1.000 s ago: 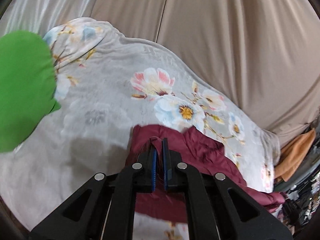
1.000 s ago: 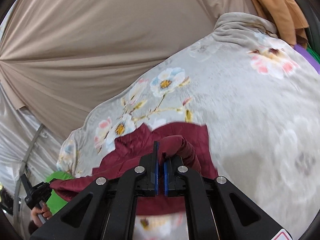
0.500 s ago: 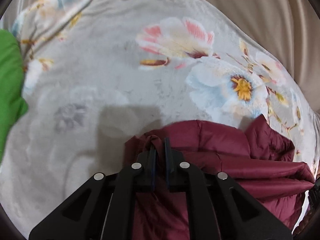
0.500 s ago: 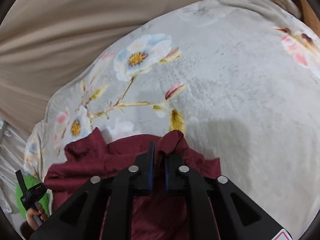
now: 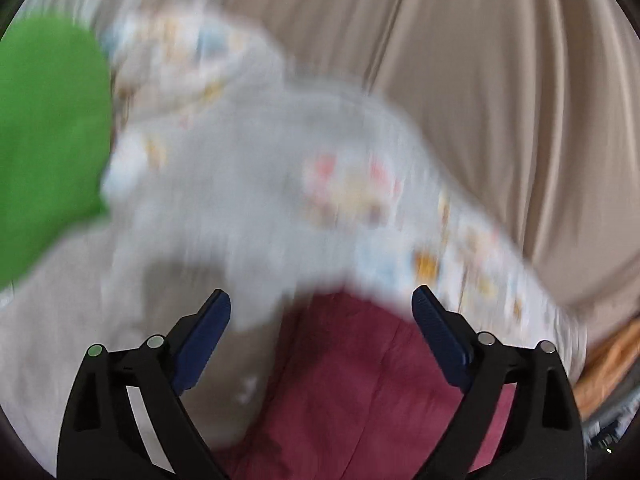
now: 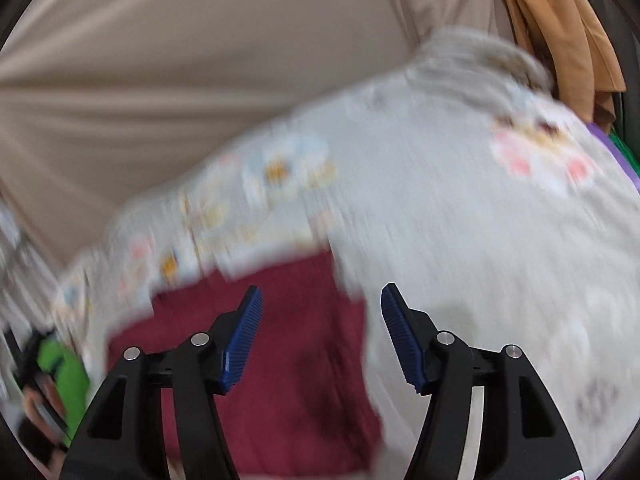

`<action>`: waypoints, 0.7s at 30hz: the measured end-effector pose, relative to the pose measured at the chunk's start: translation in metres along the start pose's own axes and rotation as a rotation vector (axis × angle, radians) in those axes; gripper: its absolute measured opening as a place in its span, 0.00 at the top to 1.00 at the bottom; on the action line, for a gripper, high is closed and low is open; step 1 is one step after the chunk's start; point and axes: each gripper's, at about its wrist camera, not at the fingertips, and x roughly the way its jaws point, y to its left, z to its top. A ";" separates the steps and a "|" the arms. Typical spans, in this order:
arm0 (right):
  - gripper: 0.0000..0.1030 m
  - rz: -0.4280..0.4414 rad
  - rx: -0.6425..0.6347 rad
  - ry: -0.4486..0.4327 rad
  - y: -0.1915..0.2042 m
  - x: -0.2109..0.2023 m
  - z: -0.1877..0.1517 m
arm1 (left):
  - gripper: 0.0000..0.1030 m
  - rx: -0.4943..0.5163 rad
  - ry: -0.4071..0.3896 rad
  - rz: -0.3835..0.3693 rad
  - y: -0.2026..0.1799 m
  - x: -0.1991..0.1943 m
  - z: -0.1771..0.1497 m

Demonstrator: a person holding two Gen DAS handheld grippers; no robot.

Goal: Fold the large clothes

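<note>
Both views are motion-blurred, so detail is soft.

My left gripper (image 5: 320, 312) has its blue-padded fingers (image 5: 202, 338) spread wide, nothing between them. Below and beyond it the maroon garment (image 5: 360, 380) lies on the floral blanket (image 5: 240, 184), w/ its far edge roughly level w/ my fingertips. The garment fills the near-centre and near-right of the left wrist view; the blanket's bare grey part sits to the near left. A green cloth (image 5: 44, 136) is at the far left, touching or overlapping the blanket edge; can't tell which. A beige fabric backdrop (image 5: 500, 100) hangs behind the blanket, far side. An orange cloth (image 5: 612, 364) shows at the right edge.

My right gripper (image 6: 322, 312) is also opened wide, holding nothing. The maroon garment (image 6: 288, 380) sits under and past my left finger (image 6: 240, 344) in the right wrist view, spreading to the near left; its right edge falls between my two fingers. The floral blanket (image 6: 460, 220) stretches right and far of it. An orange cloth (image 6: 560, 28) hangs at the far right over the beige backdrop (image 6: 180, 80). At the near left a bit of green (image 6: 64, 376) and something dark show, too blurred to ID.
</note>
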 end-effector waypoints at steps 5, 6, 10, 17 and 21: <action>0.40 0.027 0.056 0.205 -0.013 0.027 -0.078 | 0.13 -0.047 0.235 0.037 0.032 0.037 -0.084; 0.40 0.038 0.058 0.222 -0.014 0.031 -0.084 | 0.13 -0.057 0.234 0.041 0.036 0.042 -0.094; 0.64 0.048 0.089 0.267 -0.011 0.052 -0.093 | 0.58 -0.030 0.249 -0.021 0.032 0.047 -0.102; 0.94 0.086 0.091 0.245 -0.011 0.006 -0.098 | 0.87 0.116 0.320 -0.064 0.025 -0.006 -0.112; 0.94 0.076 0.048 0.329 -0.024 -0.046 -0.142 | 0.87 0.132 0.424 -0.036 0.053 -0.049 -0.155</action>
